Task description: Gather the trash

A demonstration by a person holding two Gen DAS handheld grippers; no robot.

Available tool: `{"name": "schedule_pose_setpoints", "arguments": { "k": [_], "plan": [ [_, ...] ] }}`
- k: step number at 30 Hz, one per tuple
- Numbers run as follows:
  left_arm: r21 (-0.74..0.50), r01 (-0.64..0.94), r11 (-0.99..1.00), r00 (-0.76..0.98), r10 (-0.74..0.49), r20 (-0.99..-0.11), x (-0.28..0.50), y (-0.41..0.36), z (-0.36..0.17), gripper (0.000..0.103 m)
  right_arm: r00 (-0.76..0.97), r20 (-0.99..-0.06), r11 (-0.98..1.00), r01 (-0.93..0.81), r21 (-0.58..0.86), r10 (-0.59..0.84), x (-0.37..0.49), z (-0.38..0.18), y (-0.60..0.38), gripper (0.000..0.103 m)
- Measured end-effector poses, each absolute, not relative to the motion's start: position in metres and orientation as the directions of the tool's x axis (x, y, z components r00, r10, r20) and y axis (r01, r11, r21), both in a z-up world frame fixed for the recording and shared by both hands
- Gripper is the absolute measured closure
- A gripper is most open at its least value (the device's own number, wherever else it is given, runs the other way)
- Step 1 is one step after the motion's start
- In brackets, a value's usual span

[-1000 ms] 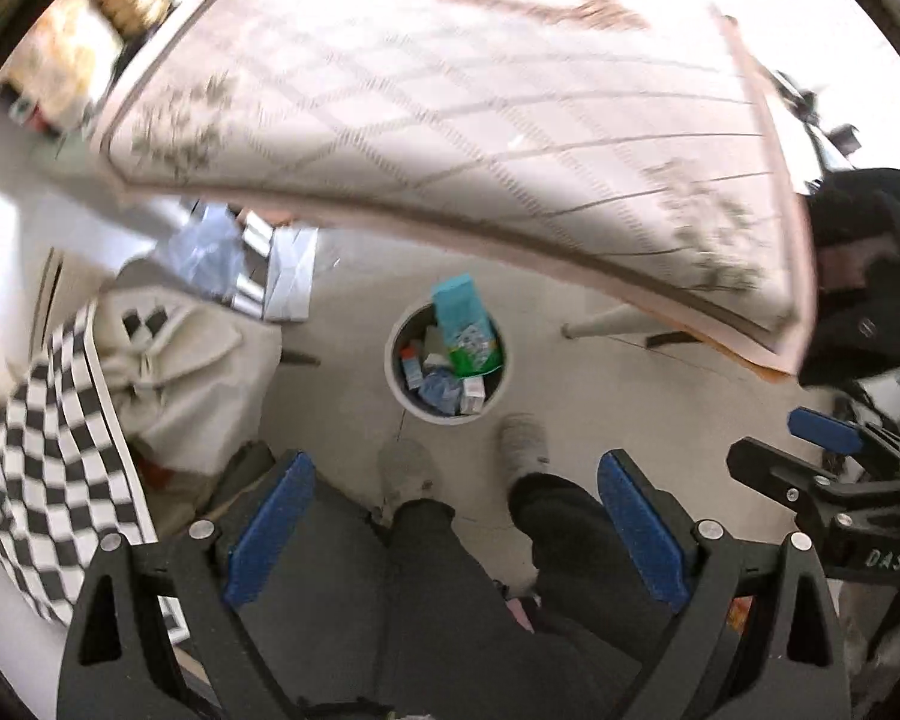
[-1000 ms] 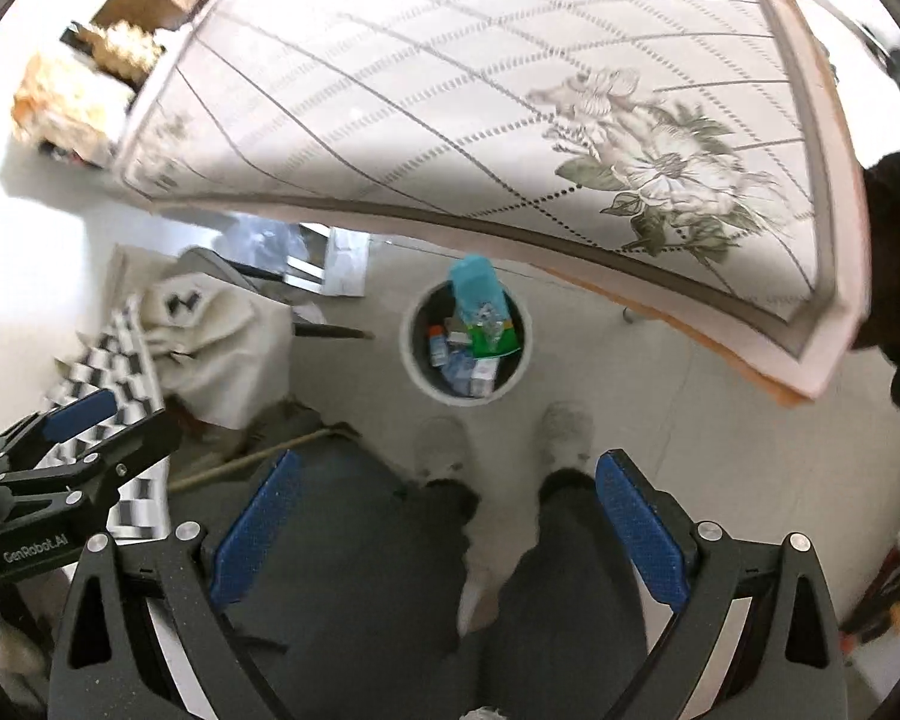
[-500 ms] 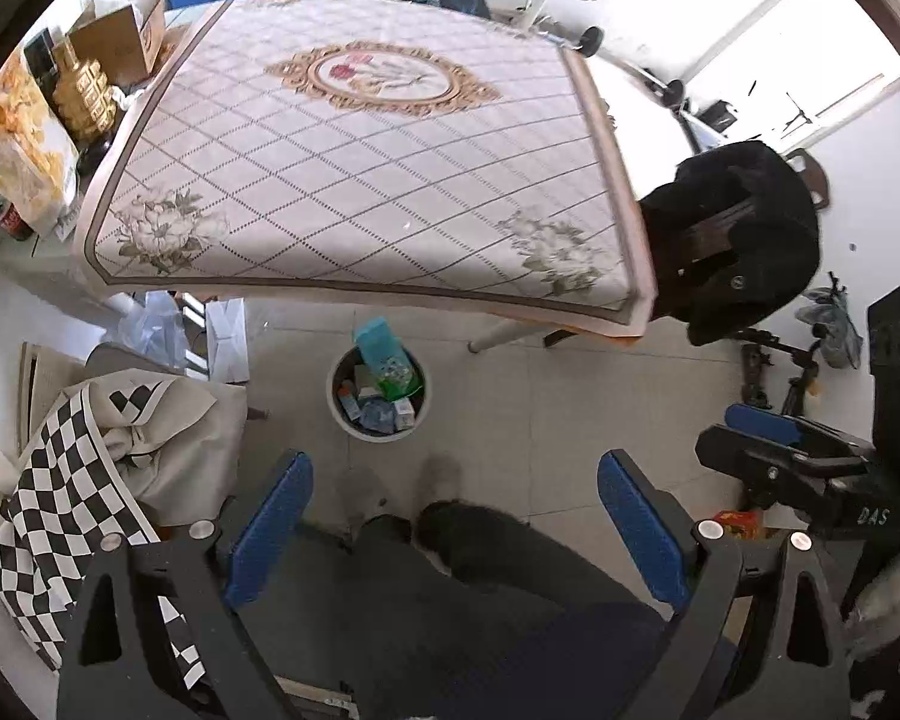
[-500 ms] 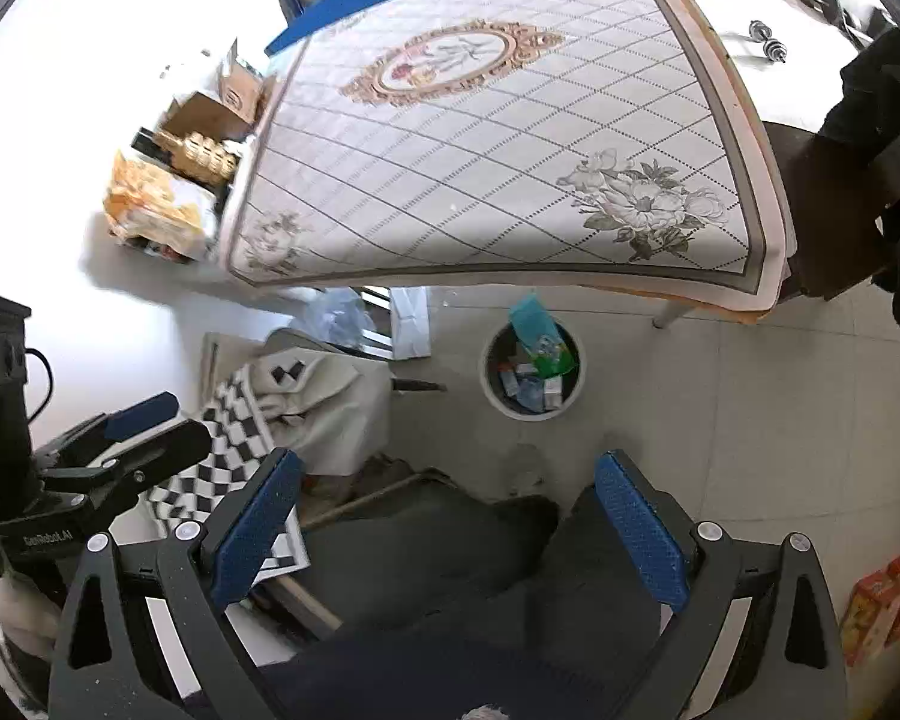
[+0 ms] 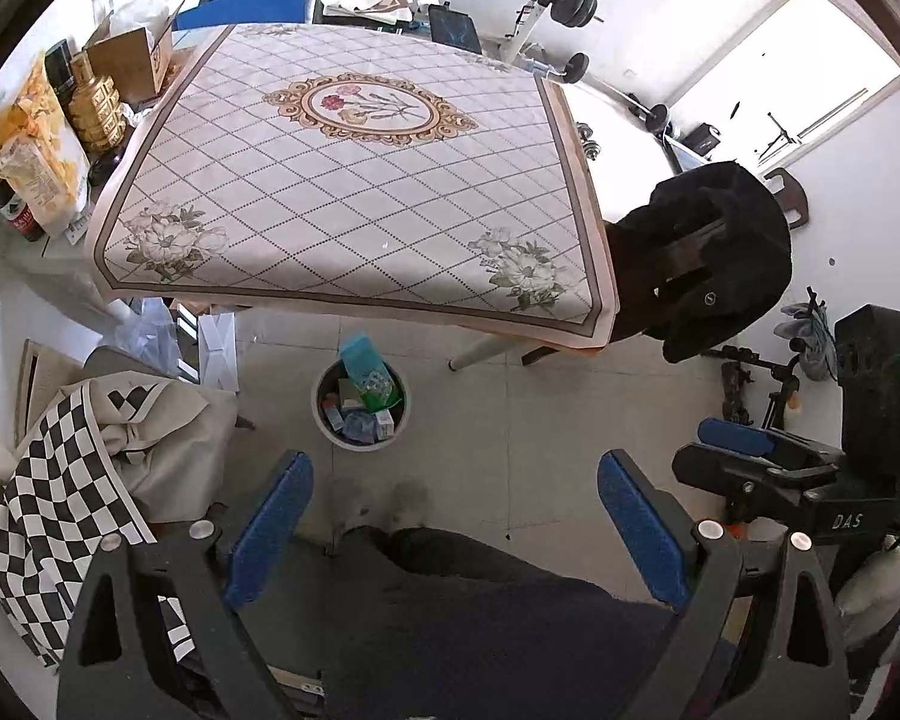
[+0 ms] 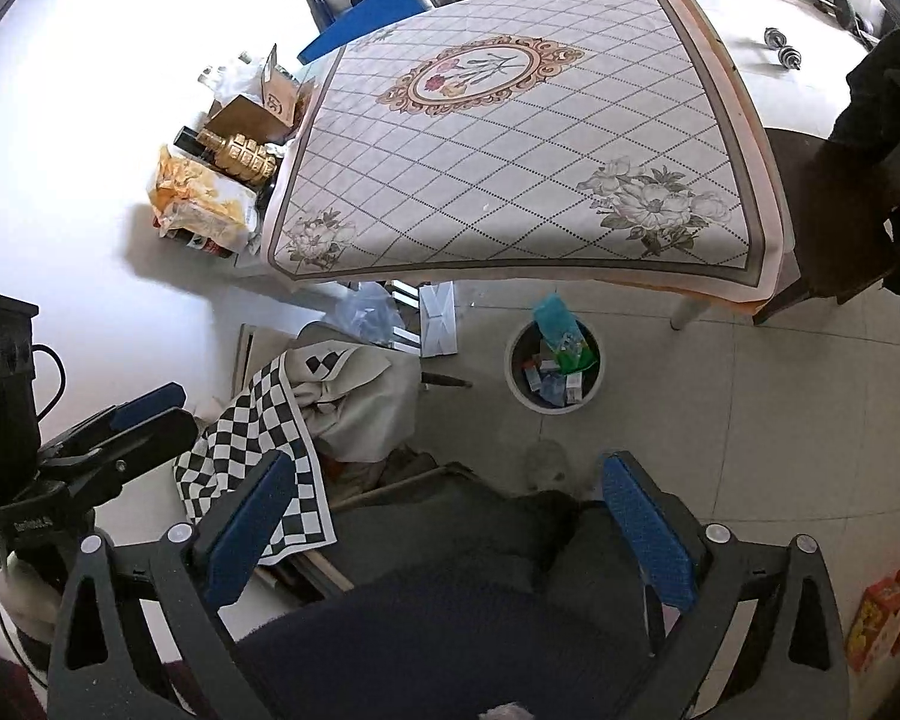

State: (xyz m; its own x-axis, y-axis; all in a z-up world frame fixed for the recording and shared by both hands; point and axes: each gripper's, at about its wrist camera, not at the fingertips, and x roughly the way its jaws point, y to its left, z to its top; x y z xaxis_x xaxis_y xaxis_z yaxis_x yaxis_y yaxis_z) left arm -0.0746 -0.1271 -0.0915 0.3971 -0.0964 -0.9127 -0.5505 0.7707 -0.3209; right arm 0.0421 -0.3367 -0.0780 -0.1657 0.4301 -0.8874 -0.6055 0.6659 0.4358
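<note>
Your left gripper (image 5: 453,516) hangs high over the floor with its jaws spread wide and nothing between the blue pads. Your right gripper (image 6: 447,516) is the same: jaws wide apart, empty. Each shows at the edge of the other's view, side by side and apart.

Below both grippers you see your own dark trouser legs (image 5: 480,564) and light slippers (image 5: 411,501) on the tiled floor (image 5: 510,420). To your left, a black-and-white checkered cloth (image 5: 48,516) lies draped over a beige bundle (image 5: 168,432).

Just ahead of your feet stands the round trash bin (image 5: 360,405), near the front edge of the desk. It is filled with small cartons and wrappers, and a teal box (image 5: 360,354) sticks up above its rim, tilted.

Beyond the bin is the desk (image 5: 366,180), covered with a diamond-patterned cloth with flower corners and a central medallion; its top is bare. At the desk's left side sit a gold bottle (image 5: 93,102), snack bags (image 5: 36,138) and an open cardboard box (image 5: 135,57). At its right, a chair draped with a black coat (image 5: 720,252). Farther back are barbell weights (image 5: 570,3).
</note>
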Motion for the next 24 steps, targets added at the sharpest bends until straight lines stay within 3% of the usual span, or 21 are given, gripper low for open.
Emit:
{"name": "schedule_pose_setpoints", "arguments": {
  "k": [4,24],
  "plan": [
    [-0.344,-0.534,0.772,0.413,-0.116,-0.903,-0.073,-0.131,-0.09,0.0,-0.171,-0.888,0.666,-0.605,0.436,0.427,0.043,-0.079,-0.341,0.0],
    [-0.36,-0.505,0.785,0.429,-0.134,-0.893,-0.065,-0.149,-0.086,0.0,-0.197,-0.873,0.658,-0.588,0.47,0.447,0.04,-0.077,-0.357,0.0]
  ]
}}
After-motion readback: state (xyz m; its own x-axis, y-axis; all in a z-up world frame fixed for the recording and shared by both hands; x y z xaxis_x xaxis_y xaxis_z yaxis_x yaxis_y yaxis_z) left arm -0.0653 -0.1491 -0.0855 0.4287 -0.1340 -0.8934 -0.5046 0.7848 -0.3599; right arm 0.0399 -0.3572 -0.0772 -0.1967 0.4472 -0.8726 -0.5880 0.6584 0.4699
